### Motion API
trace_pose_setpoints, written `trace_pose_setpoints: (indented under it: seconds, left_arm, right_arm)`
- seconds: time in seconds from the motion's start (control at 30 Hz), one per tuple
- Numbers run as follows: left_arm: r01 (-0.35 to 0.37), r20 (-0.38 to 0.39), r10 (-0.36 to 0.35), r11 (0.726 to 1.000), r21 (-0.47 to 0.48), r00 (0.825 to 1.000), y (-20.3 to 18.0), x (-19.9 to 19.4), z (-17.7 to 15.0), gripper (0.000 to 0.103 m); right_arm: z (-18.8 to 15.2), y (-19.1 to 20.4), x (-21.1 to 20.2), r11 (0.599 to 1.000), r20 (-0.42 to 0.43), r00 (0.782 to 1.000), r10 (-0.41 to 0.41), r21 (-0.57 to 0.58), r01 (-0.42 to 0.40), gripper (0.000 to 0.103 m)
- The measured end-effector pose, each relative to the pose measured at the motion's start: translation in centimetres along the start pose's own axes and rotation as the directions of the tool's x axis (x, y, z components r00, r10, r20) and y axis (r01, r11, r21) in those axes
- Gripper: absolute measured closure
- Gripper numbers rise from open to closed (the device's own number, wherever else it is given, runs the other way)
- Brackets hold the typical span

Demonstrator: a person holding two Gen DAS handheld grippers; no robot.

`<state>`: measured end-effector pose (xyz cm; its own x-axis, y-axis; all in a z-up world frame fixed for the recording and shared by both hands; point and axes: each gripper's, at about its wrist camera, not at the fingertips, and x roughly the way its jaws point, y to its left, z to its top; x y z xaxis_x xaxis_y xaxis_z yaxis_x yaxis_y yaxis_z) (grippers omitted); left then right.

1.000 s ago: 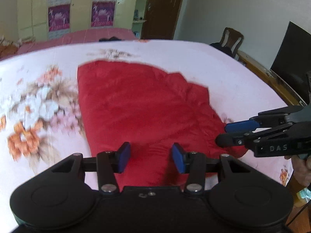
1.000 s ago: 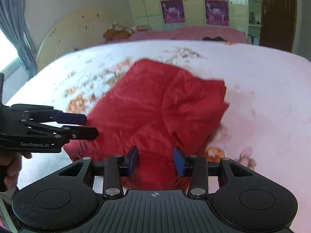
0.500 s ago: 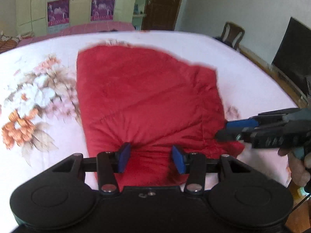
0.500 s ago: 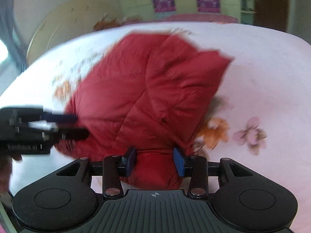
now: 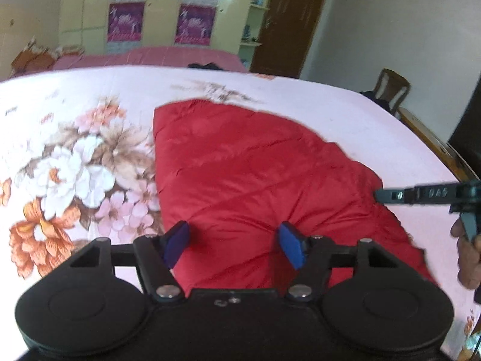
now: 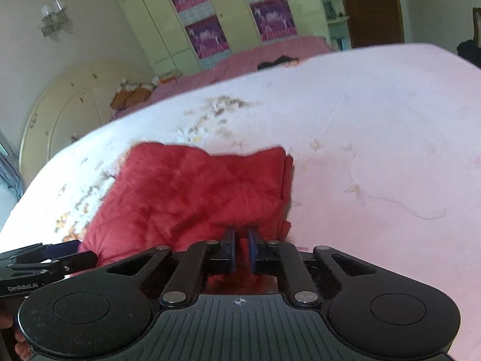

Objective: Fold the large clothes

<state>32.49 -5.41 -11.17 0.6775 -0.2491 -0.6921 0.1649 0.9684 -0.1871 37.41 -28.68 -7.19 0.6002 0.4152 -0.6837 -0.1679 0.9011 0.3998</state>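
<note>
Looking along the left gripper [image 5: 234, 248] first: its blue-padded fingers [image 5: 291, 248] stand spread wide over the near end of the red quilted garment [image 5: 255, 180], holding nothing; I judge they are poised to take that near hem so both near corners can be carried over together. The garment lies flat on the floral bedspread [image 5: 75, 165], whose printed blossoms sit just left of the garment. It looks puffy and padded, with diagonal stitch lines and a slight sheen, so it should spring back and resist a crisp crease. At the garment's right edge the right gripper [image 5: 380, 195] reaches in sideways, tip touching the fabric.

From the right wrist view, the right gripper [image 6: 240, 251] has its fingers drawn nearly together with red cloth between them, pinching the garment's [image 6: 195, 198] near right corner. Stacked layers show along the garment's right edge, suggesting it is already partly folded. The left gripper [image 6: 87, 254] sits at the garment's near left corner.
</note>
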Motion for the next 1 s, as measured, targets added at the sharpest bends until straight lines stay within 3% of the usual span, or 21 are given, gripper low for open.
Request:
trace_pose_setpoints:
  seconds: [0.13,0.3,0.33,0.37,0.4,0.43,0.47,0.5,0.63,0.7,0.77,0.83,1.0]
  left_arm:
    - [-0.022,-0.020,0.021,1.000,-0.001,1.000,0.3,0.2,0.0,0.034]
    - [-0.035,-0.042,0.035,0.999,0.008,0.998,-0.1,-0.2,0.5,0.032]
    - [-0.038,-0.043,0.038,0.999,0.015,0.998,-0.2,-0.3,0.7,0.029]
    - [-0.044,-0.043,0.045,0.999,0.026,0.998,-0.2,-0.3,0.8,0.020]
    - [-0.061,-0.046,0.063,0.997,0.039,0.997,-0.4,-0.4,0.9,0.014]
    - [-0.081,-0.046,0.083,0.995,0.050,0.995,-0.5,-0.4,0.9,0.006]
    - [-0.094,-0.043,0.097,0.994,0.057,0.994,-0.7,-0.6,1.0,0.004]
    - [-0.089,-0.041,0.091,0.995,0.055,0.995,-0.7,-0.7,1.1,0.004]
    - [-0.028,-0.038,0.028,1.000,-0.005,0.999,-0.3,-0.9,1.5,0.003]
    - [0.026,-0.047,-0.030,0.997,-0.078,0.998,0.5,-0.7,1.7,0.003]
    - [0.063,-0.056,-0.072,0.987,-0.147,0.996,1.3,-0.3,1.7,0.004]
    - [0.052,-0.070,-0.064,0.986,-0.156,0.995,1.5,-0.1,1.6,0.004]
    - [0.066,-0.117,-0.087,0.982,-0.175,0.989,2.1,1.1,1.0,0.004]
  right_arm:
    - [-1.3,-1.1,1.9,1.000,-0.030,1.000,-0.004,0.023,0.005,0.100]
    - [-1.0,-1.6,0.7,0.999,-0.021,1.000,0.005,0.036,-0.004,0.099]
    - [-0.8,-1.6,0.2,0.999,-0.010,1.000,0.005,0.042,-0.004,0.099]
    - [-0.7,-1.8,-0.5,0.999,0.006,1.000,0.008,0.053,-0.008,0.096]
    - [-0.5,-1.8,-0.9,0.998,0.017,1.000,0.008,0.062,-0.009,0.088]
    - [-0.5,-1.6,-1.2,0.998,0.035,0.999,-0.001,0.071,-0.002,0.047]
    - [-0.5,-1.5,-1.8,0.997,0.067,0.998,-0.014,0.072,0.009,0.016]
    - [-0.6,-1.6,-2.5,0.998,0.105,0.994,-0.006,0.064,0.000,0.016]
    - [-0.6,-2.1,-2.8,0.996,0.083,0.995,0.053,0.071,-0.059,0.017]
    - [-0.6,-3.0,-2.3,0.984,0.059,0.993,0.101,0.142,-0.109,0.027]
    - [-0.6,-4.7,-1.5,0.948,0.049,0.986,0.160,0.271,-0.167,0.032]
    - [-0.8,-6.3,-1.1,0.906,0.045,0.980,0.195,0.375,-0.197,0.032]
    - [-1.4,-7.9,0.2,0.861,0.017,0.968,0.249,0.455,-0.229,0.032]
